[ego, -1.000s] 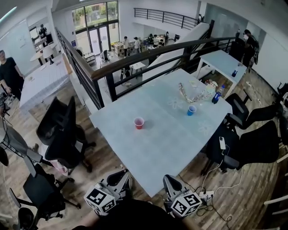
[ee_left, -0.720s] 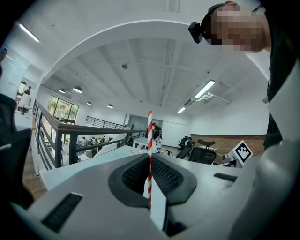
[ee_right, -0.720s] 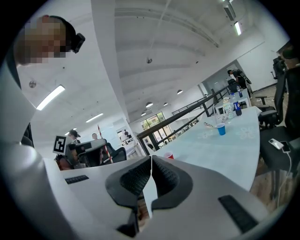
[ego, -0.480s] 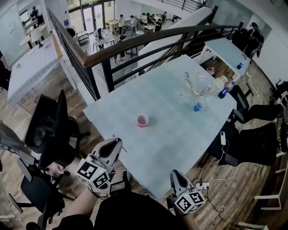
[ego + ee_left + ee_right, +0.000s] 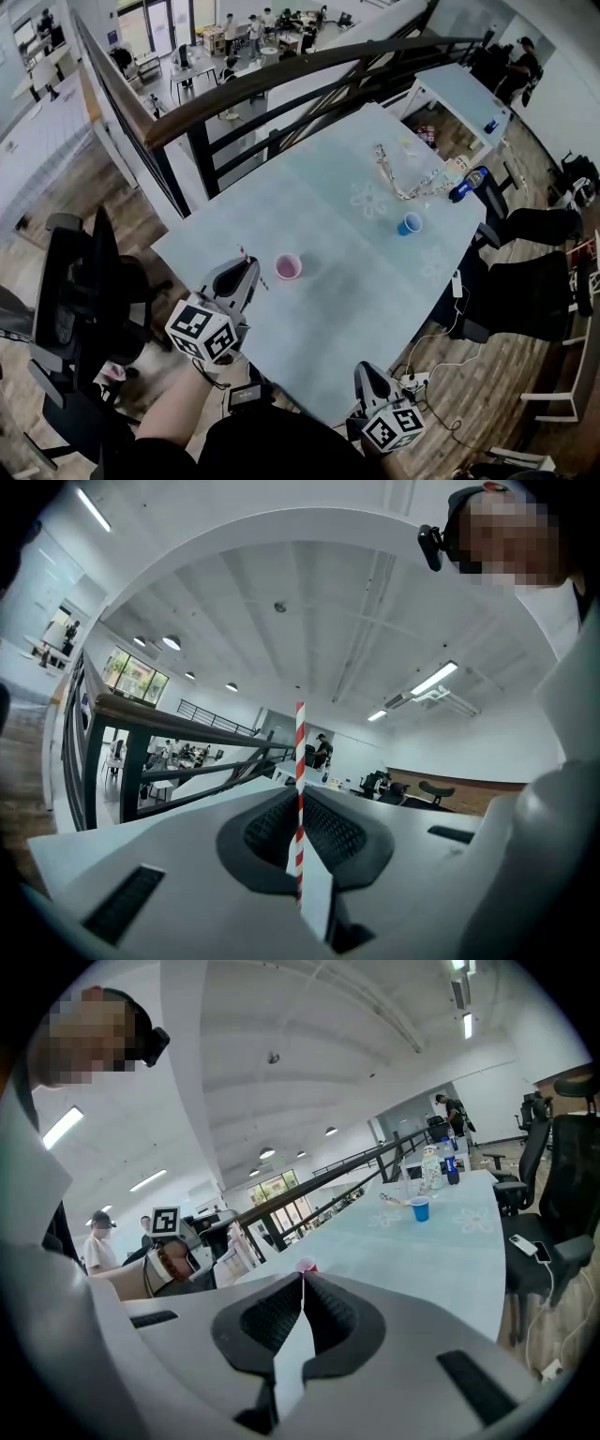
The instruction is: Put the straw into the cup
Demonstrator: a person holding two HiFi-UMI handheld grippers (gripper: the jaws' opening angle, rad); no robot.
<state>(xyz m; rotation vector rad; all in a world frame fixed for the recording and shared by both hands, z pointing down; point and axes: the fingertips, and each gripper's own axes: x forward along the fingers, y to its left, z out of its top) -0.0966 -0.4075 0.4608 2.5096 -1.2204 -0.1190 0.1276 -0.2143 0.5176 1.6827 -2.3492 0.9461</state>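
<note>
A red cup (image 5: 288,266) stands on the pale table (image 5: 356,281), left of its middle. My left gripper (image 5: 246,267) hovers over the table's left corner, just left of that cup, shut on a red-and-white striped straw (image 5: 255,270). In the left gripper view the straw (image 5: 300,789) stands upright between the closed jaws of the left gripper (image 5: 300,799). My right gripper (image 5: 362,371) hangs at the table's near edge, shut and holding nothing. Its own view shows the right gripper (image 5: 303,1277) closed, with the red cup (image 5: 305,1265) just past the tips.
A blue cup (image 5: 410,223) stands further right, with a lanyard (image 5: 398,187) and a bottle (image 5: 466,183) beyond it. A dark railing (image 5: 281,84) runs behind the table. Black chairs stand at the right (image 5: 525,300) and the left (image 5: 80,281).
My left gripper has risen from below the table's near edge and moved forward over the table toward the red cup, with the straw in it. The right gripper has stayed low.
</note>
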